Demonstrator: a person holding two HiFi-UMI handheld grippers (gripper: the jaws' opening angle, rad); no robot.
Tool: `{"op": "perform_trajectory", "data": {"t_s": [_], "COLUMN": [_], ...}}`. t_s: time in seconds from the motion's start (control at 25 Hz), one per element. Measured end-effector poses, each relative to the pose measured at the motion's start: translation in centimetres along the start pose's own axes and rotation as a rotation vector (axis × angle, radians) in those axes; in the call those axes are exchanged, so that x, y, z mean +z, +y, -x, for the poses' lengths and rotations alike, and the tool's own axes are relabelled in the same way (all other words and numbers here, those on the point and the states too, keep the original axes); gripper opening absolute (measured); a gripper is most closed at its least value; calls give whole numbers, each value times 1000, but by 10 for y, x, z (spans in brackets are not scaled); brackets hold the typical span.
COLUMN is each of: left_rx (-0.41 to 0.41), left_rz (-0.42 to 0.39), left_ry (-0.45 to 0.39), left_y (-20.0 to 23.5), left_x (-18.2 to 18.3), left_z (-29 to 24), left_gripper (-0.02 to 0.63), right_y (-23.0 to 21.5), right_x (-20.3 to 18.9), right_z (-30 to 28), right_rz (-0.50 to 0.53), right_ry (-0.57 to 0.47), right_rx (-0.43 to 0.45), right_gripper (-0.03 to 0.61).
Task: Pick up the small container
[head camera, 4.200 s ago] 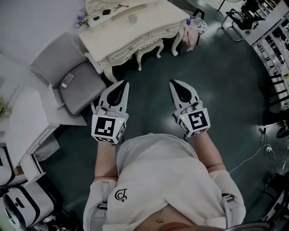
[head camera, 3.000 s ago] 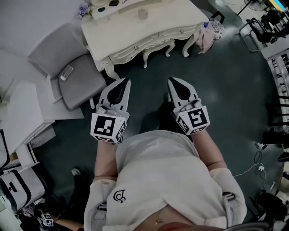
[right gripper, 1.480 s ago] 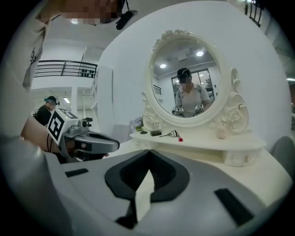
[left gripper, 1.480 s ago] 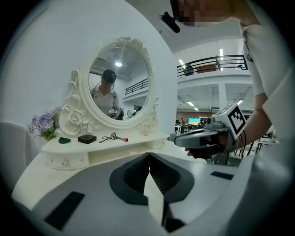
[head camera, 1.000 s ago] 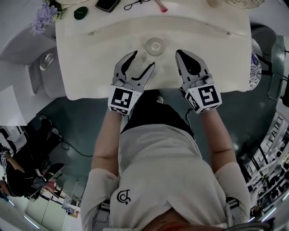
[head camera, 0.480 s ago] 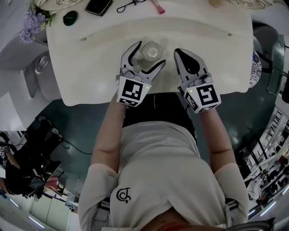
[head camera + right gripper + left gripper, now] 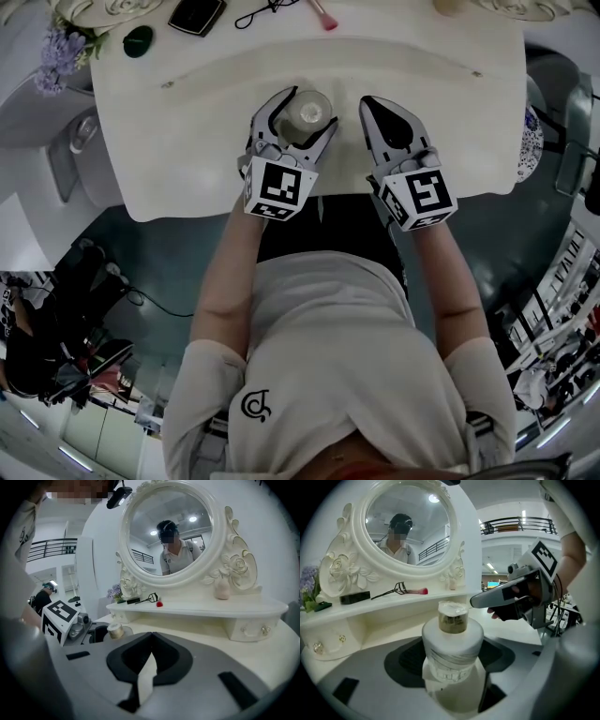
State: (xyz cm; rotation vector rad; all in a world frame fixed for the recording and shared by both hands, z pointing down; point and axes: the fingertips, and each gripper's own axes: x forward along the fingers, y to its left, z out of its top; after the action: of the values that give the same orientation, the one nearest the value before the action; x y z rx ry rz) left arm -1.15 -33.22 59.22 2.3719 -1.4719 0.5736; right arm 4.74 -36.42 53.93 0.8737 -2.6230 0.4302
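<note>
Nearest to you, your left hand-held gripper [image 7: 309, 111] reaches over the front edge of the surface [image 7: 178, 131], with its marker cube [image 7: 278, 187] at the 6 o'clock end. Its jaws stand wide, one on each side of the container [image 7: 452, 641], and they have just been closing. In the left gripper view the pads [image 7: 403, 663] lie against the sides of the container, so as far as I can see the gripper has hold of it. The container stands upright on the surface, at 12 o'clock from the cube. It has a round white body, a gold neck and a clear cap.

At 3 o'clock from the container, near but apart from it, is your right hand-held gripper [image 7: 367, 101]. Its jaws meet at the tips and nothing is between them. It points to 12 o'clock, like the left one.

Farther, at 12 o'clock, a low shelf [image 7: 384, 605] runs across the back of the surface. On it, from 10 to 12 o'clock in the head view, lie purple flowers [image 7: 52, 56], a dark green thing [image 7: 138, 39], a black case [image 7: 197, 13], a curler [image 7: 258, 11] and a brush [image 7: 319, 13] with a pink end.

Behind the shelf stands an oval mirror [image 7: 408, 527] in a carved white frame. A person shows in it as a reflection.
</note>
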Motion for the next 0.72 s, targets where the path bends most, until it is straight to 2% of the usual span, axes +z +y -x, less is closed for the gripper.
{"op": "perform_trajectory", "data": {"t_s": [0.44, 0.72], "left_rx": [0, 17], "left_rz": [-7, -8], "left_ry": [4, -23], "left_y": [-1, 2], "left_x": [1, 22], "left_z": [2, 14], "left_gripper": [345, 345], "right_y": [-9, -11], "right_x": [0, 16], "right_z": [4, 9], "right_rz": [1, 13], "right_ry": [16, -19], "right_rx": [7, 14], "right_gripper": [8, 8]}}
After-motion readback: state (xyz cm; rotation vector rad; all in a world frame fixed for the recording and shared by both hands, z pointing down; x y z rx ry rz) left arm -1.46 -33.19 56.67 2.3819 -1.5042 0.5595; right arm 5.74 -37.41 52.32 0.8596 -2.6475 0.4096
